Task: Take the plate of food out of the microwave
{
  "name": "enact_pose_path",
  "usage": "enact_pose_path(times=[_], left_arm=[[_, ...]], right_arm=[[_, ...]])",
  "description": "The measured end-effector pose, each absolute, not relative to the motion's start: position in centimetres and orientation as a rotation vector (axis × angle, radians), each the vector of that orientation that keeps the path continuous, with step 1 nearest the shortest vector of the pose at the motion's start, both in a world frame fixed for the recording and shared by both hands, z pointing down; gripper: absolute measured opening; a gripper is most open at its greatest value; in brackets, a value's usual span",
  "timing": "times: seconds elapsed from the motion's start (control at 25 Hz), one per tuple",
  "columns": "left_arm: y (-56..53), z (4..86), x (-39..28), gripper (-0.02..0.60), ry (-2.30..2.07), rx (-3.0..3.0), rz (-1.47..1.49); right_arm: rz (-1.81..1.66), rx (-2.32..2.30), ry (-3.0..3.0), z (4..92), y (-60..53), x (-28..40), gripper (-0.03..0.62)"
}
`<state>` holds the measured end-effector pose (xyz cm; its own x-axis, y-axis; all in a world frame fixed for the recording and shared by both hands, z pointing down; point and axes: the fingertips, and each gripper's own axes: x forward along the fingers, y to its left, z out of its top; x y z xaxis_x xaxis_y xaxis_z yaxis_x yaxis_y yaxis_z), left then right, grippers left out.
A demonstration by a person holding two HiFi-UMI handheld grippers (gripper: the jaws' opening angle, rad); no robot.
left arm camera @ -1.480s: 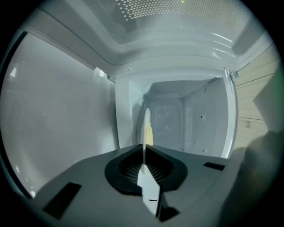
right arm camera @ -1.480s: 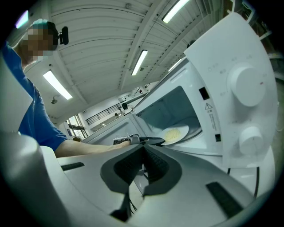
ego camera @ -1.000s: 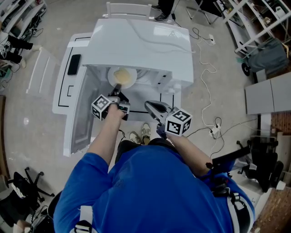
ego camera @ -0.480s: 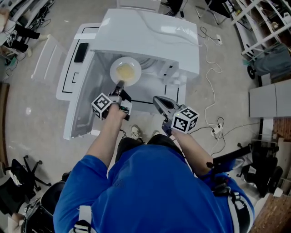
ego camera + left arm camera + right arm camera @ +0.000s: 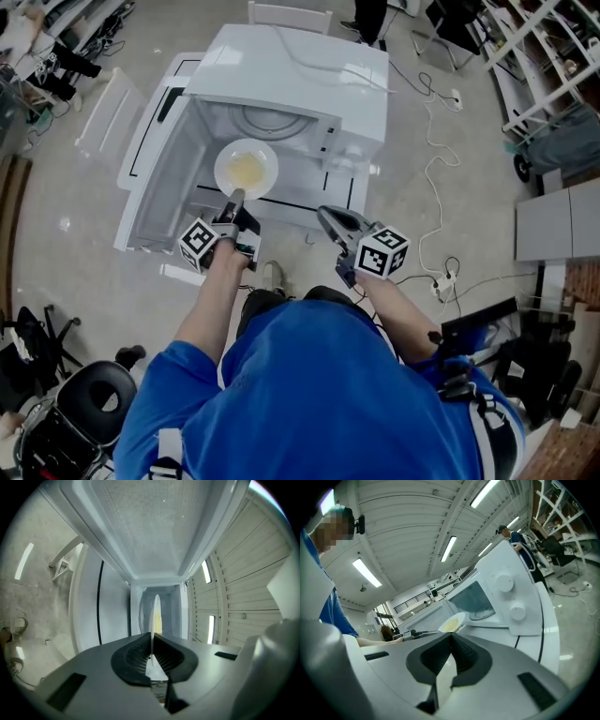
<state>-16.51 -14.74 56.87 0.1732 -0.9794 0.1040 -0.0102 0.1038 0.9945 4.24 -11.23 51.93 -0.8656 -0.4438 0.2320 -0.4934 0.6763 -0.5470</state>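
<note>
White plate (image 5: 154, 613) edge-on in left gripper (image 5: 151, 643), yellow food (image 5: 246, 170) overhead

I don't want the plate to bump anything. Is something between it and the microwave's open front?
Nothing visible. The plate, held at its rim by the left gripper, is at the opening of the microwave; the door stands wide open at left, the right gripper off to the right.
</note>
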Motion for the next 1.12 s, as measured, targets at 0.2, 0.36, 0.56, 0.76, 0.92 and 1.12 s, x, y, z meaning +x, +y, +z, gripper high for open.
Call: enact_pose_path(times=[0.2,0.36,0.56,0.76,0.92,1.12], left_arm=[[-10.7,55.7,-14.5,0.018,-1.143,1.205,-1.048],[-7.3,54.7,-12.9,0.018,-1.147,1.216,-1.098],[-2.6,54.7,-11.4,0.018,-1.186,1.192,-1.123],[1.3,53.9,-11.0,0.018,-1.212,1.177,-1.151],[3.5,52.9,-11.4,0.018,-1.217,1.18,-1.166],[4.8,52.5,-12.5,0.018,-1.221,1.191,-1.156]], right_arm=[[0.95,0.743,-2.822,51.5,-9.3,6.7,-0.003],[0.949,0.692,-2.84,51.2,-7.3,8.2,-0.003],[0.98,0.637,-2.845,51.5,-4.7,10.2,-0.003],[1.003,0.608,-2.842,51.6,-2.8,11.6,-0.003],[1.03,0.635,-2.844,51.2,-2.2,12.3,-0.003],[1.021,0.663,-2.849,50.4,-2.4,12.4,-0.003]])
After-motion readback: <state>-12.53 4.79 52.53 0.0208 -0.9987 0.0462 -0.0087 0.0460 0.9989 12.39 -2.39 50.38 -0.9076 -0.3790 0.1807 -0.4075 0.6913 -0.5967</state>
